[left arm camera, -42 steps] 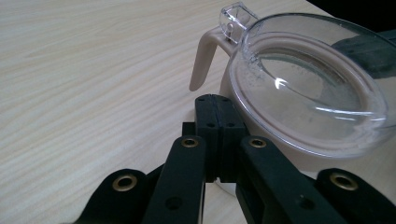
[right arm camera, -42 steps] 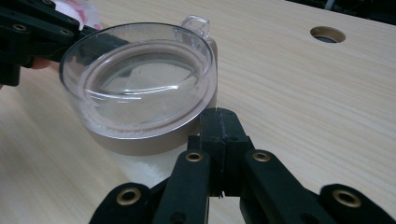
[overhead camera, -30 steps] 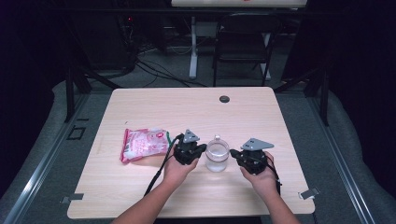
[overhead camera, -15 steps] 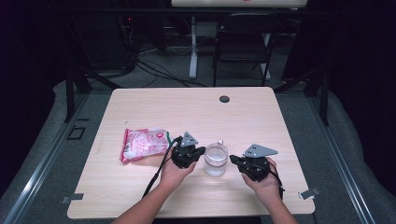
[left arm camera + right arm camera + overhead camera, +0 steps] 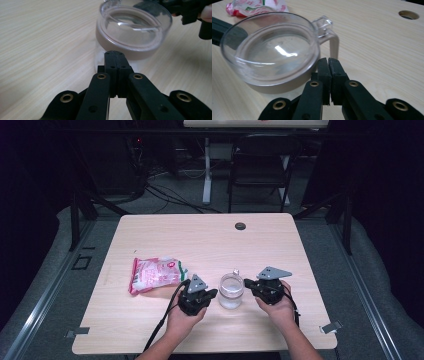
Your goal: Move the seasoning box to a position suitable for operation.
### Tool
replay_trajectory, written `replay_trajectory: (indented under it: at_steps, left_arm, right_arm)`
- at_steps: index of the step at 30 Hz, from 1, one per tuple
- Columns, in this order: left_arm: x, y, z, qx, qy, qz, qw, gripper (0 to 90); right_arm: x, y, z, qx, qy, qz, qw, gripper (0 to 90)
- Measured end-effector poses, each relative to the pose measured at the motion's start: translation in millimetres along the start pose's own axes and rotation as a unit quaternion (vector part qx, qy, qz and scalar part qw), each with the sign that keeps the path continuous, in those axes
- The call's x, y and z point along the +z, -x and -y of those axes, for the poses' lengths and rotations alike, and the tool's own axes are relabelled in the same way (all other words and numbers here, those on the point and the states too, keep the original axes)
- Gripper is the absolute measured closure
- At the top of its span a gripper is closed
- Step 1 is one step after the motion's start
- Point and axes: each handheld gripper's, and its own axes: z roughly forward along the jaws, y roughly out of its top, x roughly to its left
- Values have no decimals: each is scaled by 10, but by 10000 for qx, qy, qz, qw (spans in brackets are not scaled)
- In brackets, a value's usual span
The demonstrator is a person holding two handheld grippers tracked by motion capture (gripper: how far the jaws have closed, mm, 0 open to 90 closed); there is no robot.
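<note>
One clear glass mug stands on the wooden table, in the lower middle of the high view, between two grippers. It is upright, its open mouth facing up, so its long axis runs vertically. Its single handle sticks out toward the upper edge of that frame, away from the person. In the right gripper view the handle sits at the upper middle of the frame, just beyond the closed jaw tips.

There are two grippers, one in each of the person's two hands. The left gripper lies just left of the mug in the high view, and in its own view its jaws are pressed flat together with nothing between them, their tips right at the mug's wall. The right gripper lies just right of the mug, and its jaws are likewise closed on themselves and empty, ending just beside the mug's rim. Whether either pair of tips actually touches the glass cannot be told.

One pink and white snack bag lies flat to the left of the mug, well apart from it. One dark round hole sits in the table near its far edge.
</note>
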Motion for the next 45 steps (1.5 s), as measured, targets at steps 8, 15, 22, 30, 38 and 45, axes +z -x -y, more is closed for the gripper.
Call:
replay_trajectory:
  at_steps: [8, 15, 22, 30, 38, 45]
  left_arm:
    - [-66, 44, 81, -99, 23, 76, 9999, 900]
    - [-164, -30, 161, -211, -2, -6, 9998, 900]
    - [-272, -146, 256, -294, -17, -97, 9995, 900]
    - [-363, -330, 342, -534, 113, -74, 9985, 900]
    - [-431, -367, 396, -643, 157, -140, 9977, 888]
    - [-474, -319, 425, -568, 139, -208, 9981, 885]
  right_arm:
    - [-28, -70, 1, -76, -84, -55, 9999, 900]
    - [-54, -270, 5, -230, -162, -125, 9995, 900]
    - [-46, -463, -6, -284, -201, -240, 9991, 900]
    - [-24, -639, -5, -411, -199, -581, 9973, 856]
    - [-119, -651, 74, -604, -183, -6, 9980, 728]
    - [31, -413, 103, -235, -107, -91, 9996, 676]
